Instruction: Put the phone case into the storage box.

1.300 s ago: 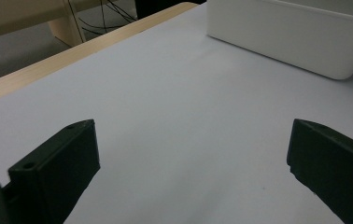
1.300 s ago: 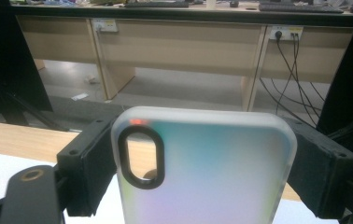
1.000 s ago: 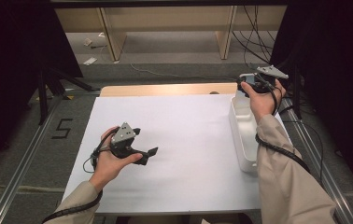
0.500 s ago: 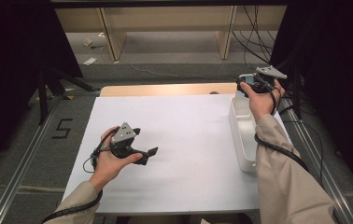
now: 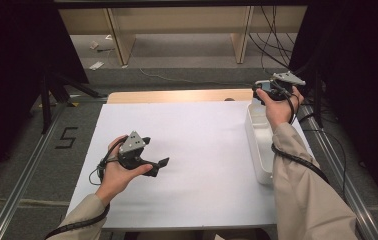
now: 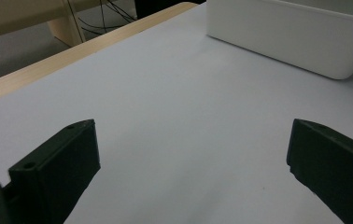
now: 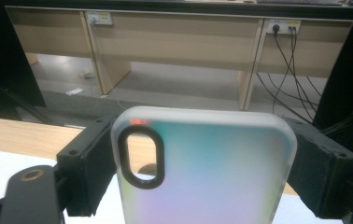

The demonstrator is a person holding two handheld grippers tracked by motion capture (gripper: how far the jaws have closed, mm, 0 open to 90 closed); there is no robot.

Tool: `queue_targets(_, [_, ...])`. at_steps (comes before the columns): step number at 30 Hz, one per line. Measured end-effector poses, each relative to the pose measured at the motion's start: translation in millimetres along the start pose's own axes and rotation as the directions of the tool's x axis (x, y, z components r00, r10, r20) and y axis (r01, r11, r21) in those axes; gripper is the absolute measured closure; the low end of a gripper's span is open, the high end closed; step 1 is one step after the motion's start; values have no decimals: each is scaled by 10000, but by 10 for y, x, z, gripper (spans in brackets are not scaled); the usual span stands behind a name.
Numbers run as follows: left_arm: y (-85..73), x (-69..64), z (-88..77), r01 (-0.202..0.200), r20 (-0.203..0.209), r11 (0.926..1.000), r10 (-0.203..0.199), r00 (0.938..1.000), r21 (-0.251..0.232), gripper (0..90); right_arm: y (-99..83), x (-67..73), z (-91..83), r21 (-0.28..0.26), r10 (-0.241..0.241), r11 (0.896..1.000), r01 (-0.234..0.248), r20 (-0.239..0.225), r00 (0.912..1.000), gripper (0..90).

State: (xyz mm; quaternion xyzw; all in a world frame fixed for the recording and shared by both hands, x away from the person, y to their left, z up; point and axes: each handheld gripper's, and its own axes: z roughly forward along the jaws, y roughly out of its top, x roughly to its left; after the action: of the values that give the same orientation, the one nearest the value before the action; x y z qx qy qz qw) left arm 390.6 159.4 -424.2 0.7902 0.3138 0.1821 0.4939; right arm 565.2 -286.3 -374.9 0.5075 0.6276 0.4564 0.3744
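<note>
The right tool [image 5: 266, 89] is clamped on a phone case [image 7: 202, 168], lifted at two o'clock above the white bin [image 5: 261, 150]; the pickup looks done, placement remains. The left tool [image 5: 152, 152] waits at eight o'clock over the desk [image 5: 197, 150], jaws apart, empty

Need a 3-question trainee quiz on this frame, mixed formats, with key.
1. True or false: the left gripper holds a phone case.
2. What is clamped in the right gripper?
A. a phone case
B. a spoon
C. nothing
3. Fill in: the white bin sits along the ____ edge of the white table cover, as seen in the high view.

Key
1. False: its jaws stand wide apart over the bare cover.
2. A: both jaws press on the sides of the case.
3. Right.
</note>
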Motion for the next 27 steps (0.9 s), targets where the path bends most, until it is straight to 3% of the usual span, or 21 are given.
queue_targets(27, [2,0,0,-1,4,10000,1,10000,-5,18,-109,-8,79,243,24,9997,-27,114,9999,183])
